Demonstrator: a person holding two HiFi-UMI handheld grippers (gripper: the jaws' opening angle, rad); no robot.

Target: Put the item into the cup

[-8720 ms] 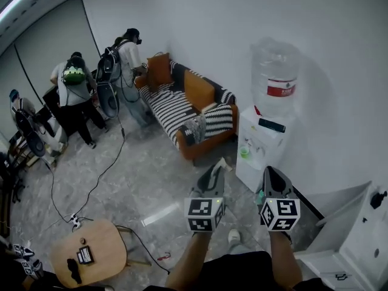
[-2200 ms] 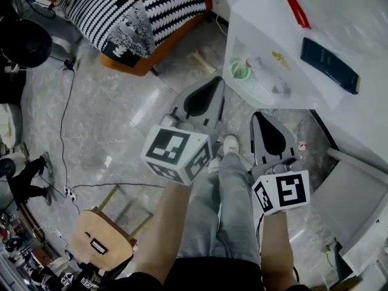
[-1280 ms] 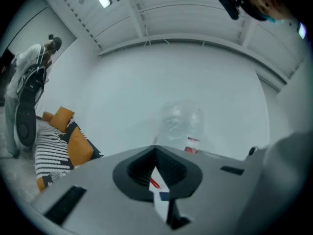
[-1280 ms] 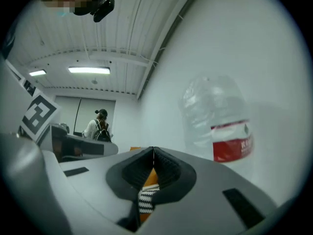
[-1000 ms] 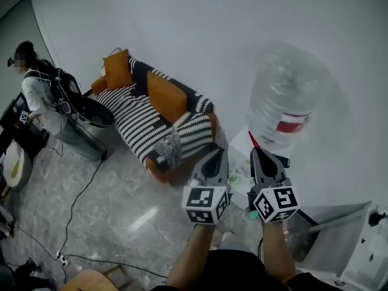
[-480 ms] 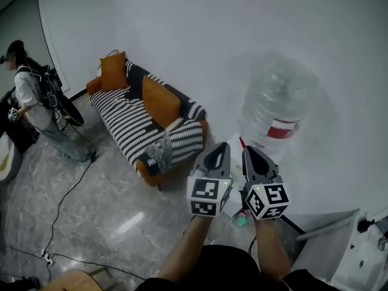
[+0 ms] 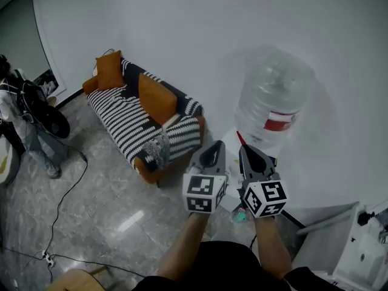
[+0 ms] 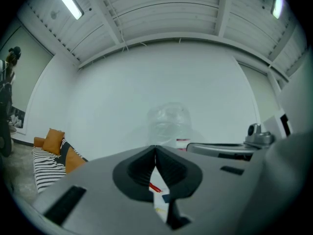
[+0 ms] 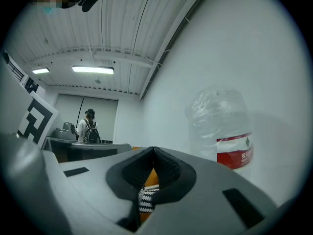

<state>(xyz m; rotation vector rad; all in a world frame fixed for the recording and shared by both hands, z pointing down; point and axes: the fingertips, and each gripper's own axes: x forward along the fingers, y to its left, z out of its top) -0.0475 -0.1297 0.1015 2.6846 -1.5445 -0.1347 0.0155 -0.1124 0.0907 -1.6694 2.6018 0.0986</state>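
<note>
I hold both grippers side by side in front of a water dispenser. My left gripper [image 7: 213, 148] is shut with nothing between its jaws, and so is my right gripper [image 7: 246, 150]. A red item [image 7: 240, 138] lies on the dispenser's white top [image 7: 228, 143], just beyond the tips. It also shows through the gap under the left jaws as a red item [image 8: 154, 187]. Below and between the marker cubes peeks a small green thing [image 7: 240, 216], probably the cup, mostly hidden. The big water bottle [image 7: 270, 96] stands behind the tips.
A striped sofa [image 7: 136, 123] with orange cushions stands to the left against the white wall. A person [image 7: 24, 120] with gear is at the far left, with cables [image 7: 60, 205] across the marble floor. A white unit [image 7: 364, 253] sits at the lower right.
The grippers stay shut and close together, barely moved. The view has shifted slightly, and the person at the left has slid toward the frame's edge.
</note>
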